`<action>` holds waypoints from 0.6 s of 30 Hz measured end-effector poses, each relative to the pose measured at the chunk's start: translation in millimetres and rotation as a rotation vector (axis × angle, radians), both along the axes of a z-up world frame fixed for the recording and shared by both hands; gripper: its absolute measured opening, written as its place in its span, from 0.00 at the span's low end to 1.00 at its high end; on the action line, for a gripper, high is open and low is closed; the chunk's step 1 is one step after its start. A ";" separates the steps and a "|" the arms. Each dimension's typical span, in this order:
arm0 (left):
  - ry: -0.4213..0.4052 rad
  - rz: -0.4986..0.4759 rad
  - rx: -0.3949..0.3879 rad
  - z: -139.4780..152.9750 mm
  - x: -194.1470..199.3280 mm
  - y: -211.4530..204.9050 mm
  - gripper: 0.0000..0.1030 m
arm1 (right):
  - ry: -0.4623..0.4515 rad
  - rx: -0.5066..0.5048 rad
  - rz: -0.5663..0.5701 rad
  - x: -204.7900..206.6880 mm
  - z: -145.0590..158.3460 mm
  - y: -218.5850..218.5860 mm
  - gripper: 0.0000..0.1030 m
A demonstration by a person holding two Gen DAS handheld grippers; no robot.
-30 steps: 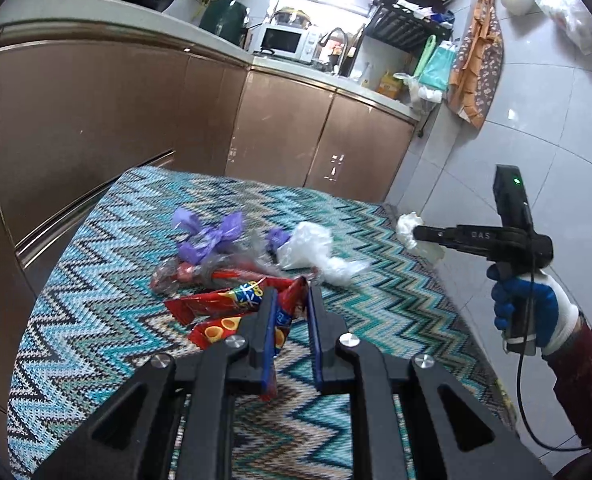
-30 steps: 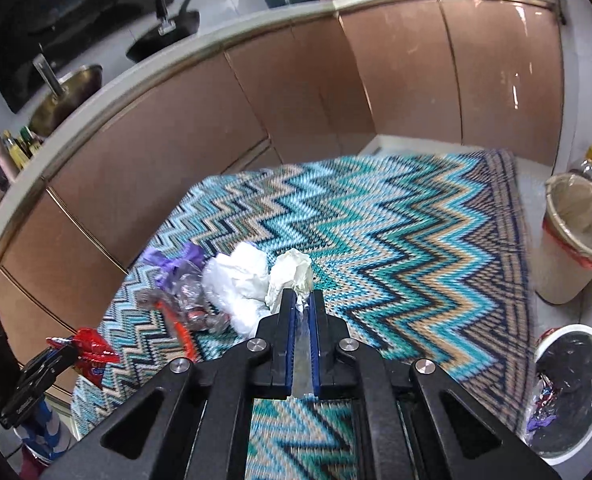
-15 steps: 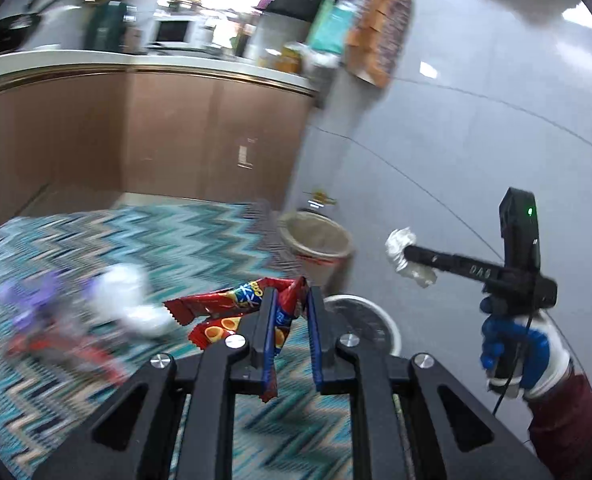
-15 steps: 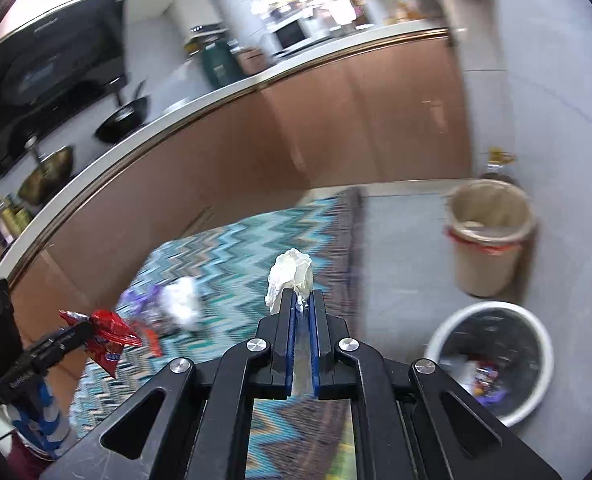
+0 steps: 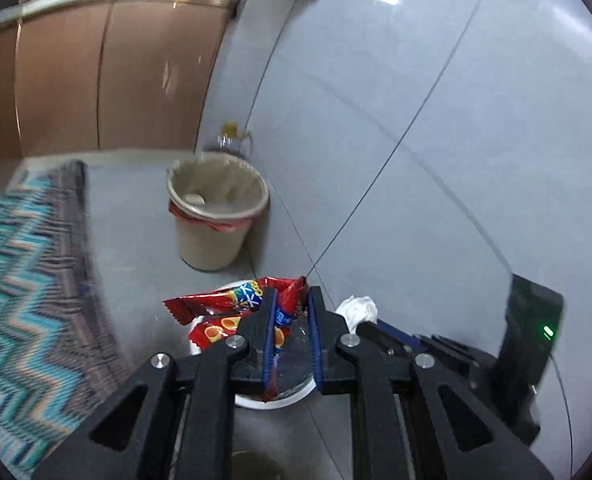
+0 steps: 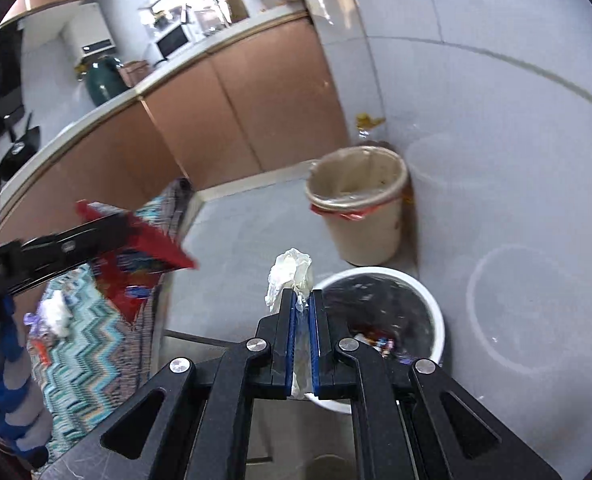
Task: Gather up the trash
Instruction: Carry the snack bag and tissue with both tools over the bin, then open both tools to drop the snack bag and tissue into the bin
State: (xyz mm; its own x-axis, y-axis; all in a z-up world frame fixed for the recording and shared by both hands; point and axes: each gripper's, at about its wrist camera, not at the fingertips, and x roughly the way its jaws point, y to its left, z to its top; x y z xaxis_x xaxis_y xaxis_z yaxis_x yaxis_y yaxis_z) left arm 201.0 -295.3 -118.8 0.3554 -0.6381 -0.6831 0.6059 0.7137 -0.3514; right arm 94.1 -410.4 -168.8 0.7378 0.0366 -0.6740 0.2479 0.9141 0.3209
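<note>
My left gripper [image 5: 292, 304] is shut on a red snack wrapper [image 5: 224, 308] and holds it over the white bin [image 5: 272, 400], which it mostly hides. It shows at the left of the right wrist view with the wrapper [image 6: 144, 252]. My right gripper [image 6: 302, 300] is shut on a crumpled white tissue [image 6: 290, 276], held just left of the white bin [image 6: 392, 312], which has a black liner and wrappers inside. The tissue [image 5: 356, 308] also shows in the left wrist view, close right of my left gripper.
A beige bin [image 5: 216, 208] with a red bag edge stands against the tiled wall behind the white bin; it also shows in the right wrist view [image 6: 360, 204]. The zigzag cloth table [image 6: 88, 340] with leftover trash lies to the left. Brown cabinets [image 6: 236, 96] line the back.
Both grippers have swung right, away from the table and toward the bins, each still holding its item. The white bin is now right under them and they are close together.
</note>
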 end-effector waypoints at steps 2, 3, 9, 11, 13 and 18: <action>0.028 0.005 0.017 -15.7 11.2 -16.2 0.15 | 0.017 -0.002 -0.013 5.4 -10.3 -9.6 0.06; 0.042 0.007 0.027 -24.2 16.7 -24.3 0.16 | 0.026 -0.001 -0.019 9.1 -15.4 -13.8 0.06; 0.128 0.039 0.050 -69.7 48.9 -50.3 0.22 | 0.085 0.007 -0.046 31.2 -50.2 -33.5 0.10; 0.150 0.047 0.050 -80.7 56.6 -53.8 0.27 | 0.098 0.010 -0.053 37.9 -60.9 -38.0 0.12; 0.169 0.055 0.051 -90.3 61.5 -56.9 0.31 | 0.112 0.010 -0.061 42.8 -68.4 -41.6 0.18; 0.195 0.057 0.051 -103.7 67.3 -58.0 0.32 | 0.126 0.004 -0.084 41.9 -77.4 -47.9 0.30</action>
State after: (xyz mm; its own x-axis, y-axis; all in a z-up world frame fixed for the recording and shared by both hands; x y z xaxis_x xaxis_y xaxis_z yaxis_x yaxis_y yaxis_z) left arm 268.3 -353.2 -222.5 0.2479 -0.5840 -0.7730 0.4884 0.7644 -0.4208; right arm 136.0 -458.4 -246.2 0.6482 -0.0187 -0.7612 0.3615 0.8874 0.2860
